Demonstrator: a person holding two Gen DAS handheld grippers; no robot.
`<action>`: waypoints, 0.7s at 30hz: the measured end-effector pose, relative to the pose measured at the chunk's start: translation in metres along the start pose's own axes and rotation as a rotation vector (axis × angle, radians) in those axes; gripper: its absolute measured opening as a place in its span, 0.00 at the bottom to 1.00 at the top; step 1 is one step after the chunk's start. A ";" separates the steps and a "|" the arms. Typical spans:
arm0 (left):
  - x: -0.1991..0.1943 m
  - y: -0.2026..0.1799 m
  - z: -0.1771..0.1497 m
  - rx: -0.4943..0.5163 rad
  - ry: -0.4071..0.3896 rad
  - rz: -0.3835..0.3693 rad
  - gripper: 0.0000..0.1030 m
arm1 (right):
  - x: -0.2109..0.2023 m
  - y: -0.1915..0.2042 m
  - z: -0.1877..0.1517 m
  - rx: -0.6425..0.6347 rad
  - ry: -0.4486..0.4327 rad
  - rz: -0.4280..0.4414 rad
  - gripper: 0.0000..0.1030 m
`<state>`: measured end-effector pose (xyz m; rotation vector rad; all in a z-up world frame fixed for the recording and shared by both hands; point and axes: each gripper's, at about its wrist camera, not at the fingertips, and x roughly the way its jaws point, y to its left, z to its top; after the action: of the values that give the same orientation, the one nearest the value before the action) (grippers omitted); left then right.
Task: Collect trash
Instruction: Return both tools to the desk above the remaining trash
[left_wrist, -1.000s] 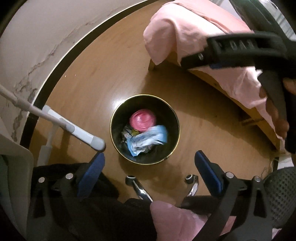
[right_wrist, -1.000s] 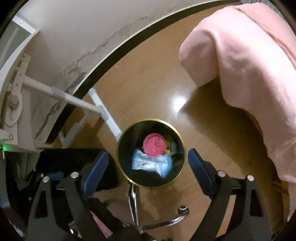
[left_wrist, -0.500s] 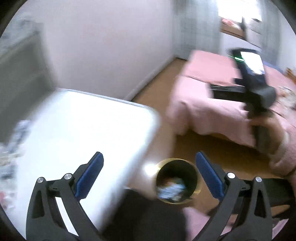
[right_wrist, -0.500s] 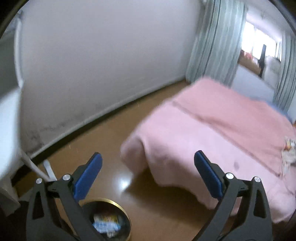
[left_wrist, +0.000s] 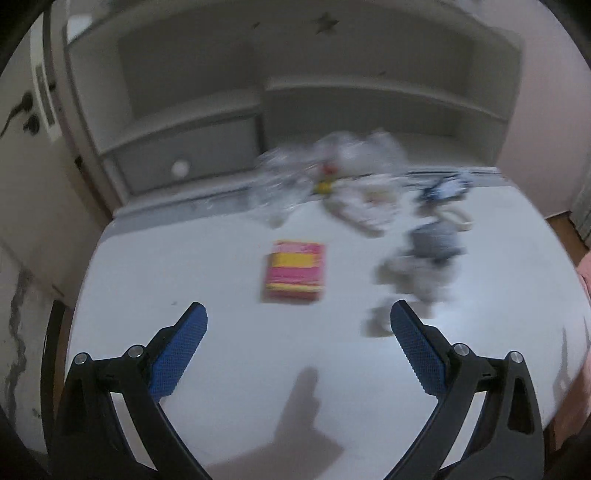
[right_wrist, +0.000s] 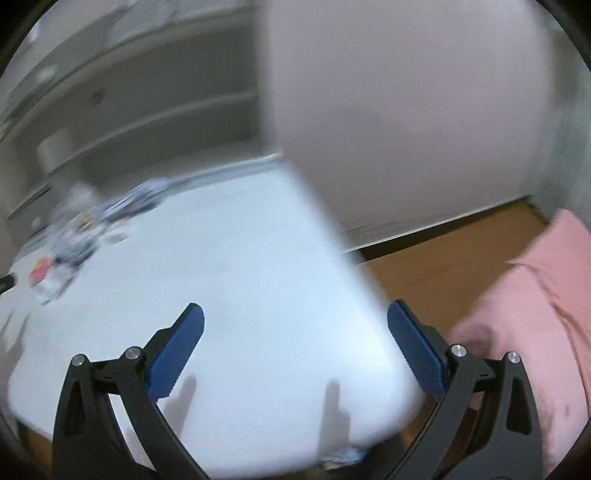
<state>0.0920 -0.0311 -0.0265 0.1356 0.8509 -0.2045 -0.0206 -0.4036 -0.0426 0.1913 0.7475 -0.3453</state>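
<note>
Both views swung up to the desk (left_wrist: 221, 369); blurred litter (left_wrist: 424, 258) unidentifiable.

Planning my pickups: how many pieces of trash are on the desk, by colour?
Red-yellow packet: 1
Clear plastic: 1
White wrapper: 1
Blue wrapper: 1
Grey wad: 1
Total: 5, though blur may hide more.

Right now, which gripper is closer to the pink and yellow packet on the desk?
Left. The left gripper hangs open just short of the pink and yellow packet. The right gripper is open over the desk's right corner, far from it.
</note>
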 end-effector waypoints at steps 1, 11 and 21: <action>0.006 0.011 0.000 -0.004 0.014 -0.008 0.94 | 0.008 0.018 0.003 -0.017 0.024 0.039 0.93; 0.067 0.020 0.013 0.075 0.106 -0.093 0.93 | 0.031 0.166 0.045 -0.214 0.068 0.221 0.93; 0.083 0.027 0.022 0.128 0.114 -0.109 0.87 | 0.095 0.264 0.067 -0.278 0.206 0.340 0.86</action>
<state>0.1673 -0.0199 -0.0737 0.2226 0.9600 -0.3562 0.1848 -0.2011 -0.0477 0.0889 0.9403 0.1042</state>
